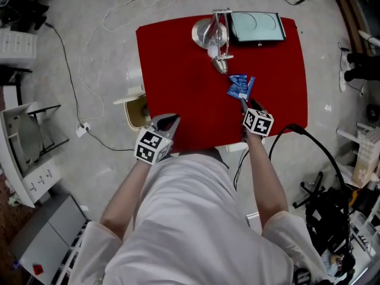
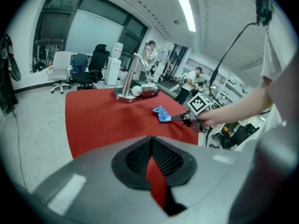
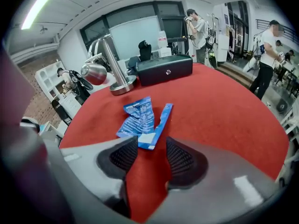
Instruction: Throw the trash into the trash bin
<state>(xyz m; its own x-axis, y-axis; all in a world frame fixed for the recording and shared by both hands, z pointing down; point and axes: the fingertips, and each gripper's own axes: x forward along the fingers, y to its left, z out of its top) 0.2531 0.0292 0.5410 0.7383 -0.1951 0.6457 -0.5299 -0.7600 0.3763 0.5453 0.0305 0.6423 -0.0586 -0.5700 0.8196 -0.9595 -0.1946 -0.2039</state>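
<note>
Overhead, in the head view, the blue wrapper (image 1: 240, 86) lies on the red table (image 1: 178, 70), just ahead of the right gripper (image 1: 244, 104); the left gripper (image 1: 168, 122) hangs over the table's near edge, near a pale bin (image 1: 138, 108). In the left gripper view, its jaws are pressed together at the tips, pinching nothing. In the right gripper view, the jaws stand spread, the wrapper's near end between their tips, unpinched.
</note>
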